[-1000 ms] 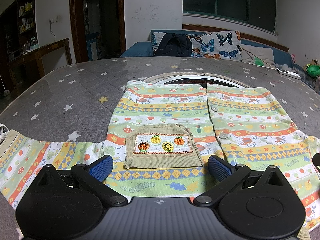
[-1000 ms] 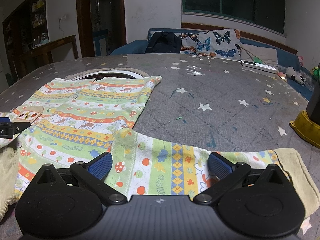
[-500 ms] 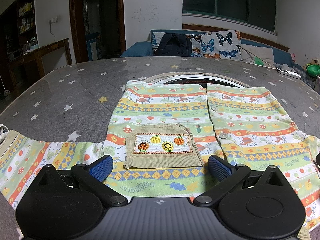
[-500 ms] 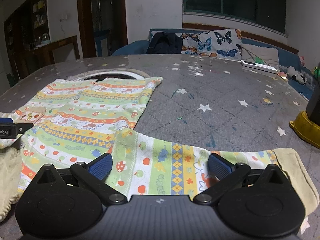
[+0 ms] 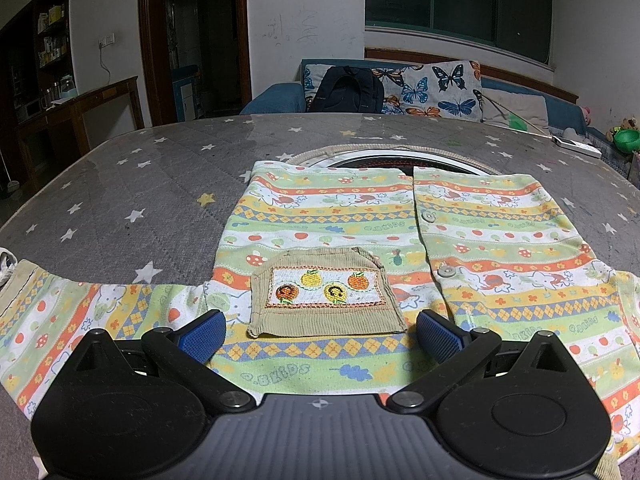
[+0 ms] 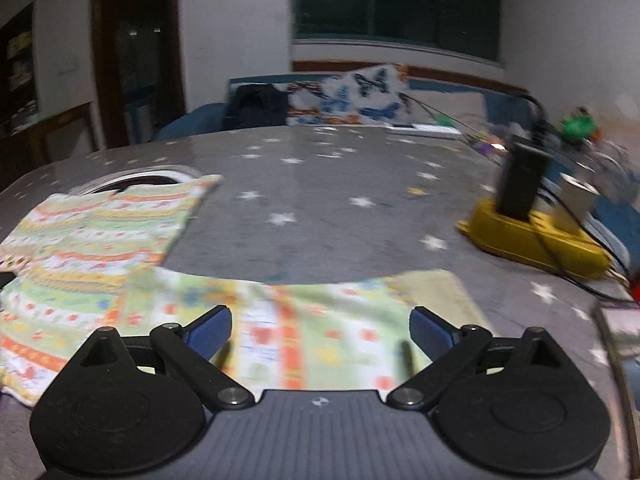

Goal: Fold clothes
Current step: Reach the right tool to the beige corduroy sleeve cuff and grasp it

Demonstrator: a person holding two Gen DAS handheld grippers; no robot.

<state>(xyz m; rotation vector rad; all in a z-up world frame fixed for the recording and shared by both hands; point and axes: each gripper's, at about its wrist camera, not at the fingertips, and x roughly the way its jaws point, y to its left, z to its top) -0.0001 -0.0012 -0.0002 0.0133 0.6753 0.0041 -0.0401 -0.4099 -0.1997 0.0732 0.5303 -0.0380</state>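
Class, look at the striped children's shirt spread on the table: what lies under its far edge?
Under the far edge of the shirt a round white ring with a dark centre shows on the star-patterned table. Its near part is covered, so its full shape cannot be seen.

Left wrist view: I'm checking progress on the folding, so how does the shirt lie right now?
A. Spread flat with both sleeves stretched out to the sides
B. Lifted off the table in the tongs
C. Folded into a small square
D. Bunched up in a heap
A: the shirt lies flat on the table, front up with its pocket showing, one sleeve reaching out sideways and the other likewise.
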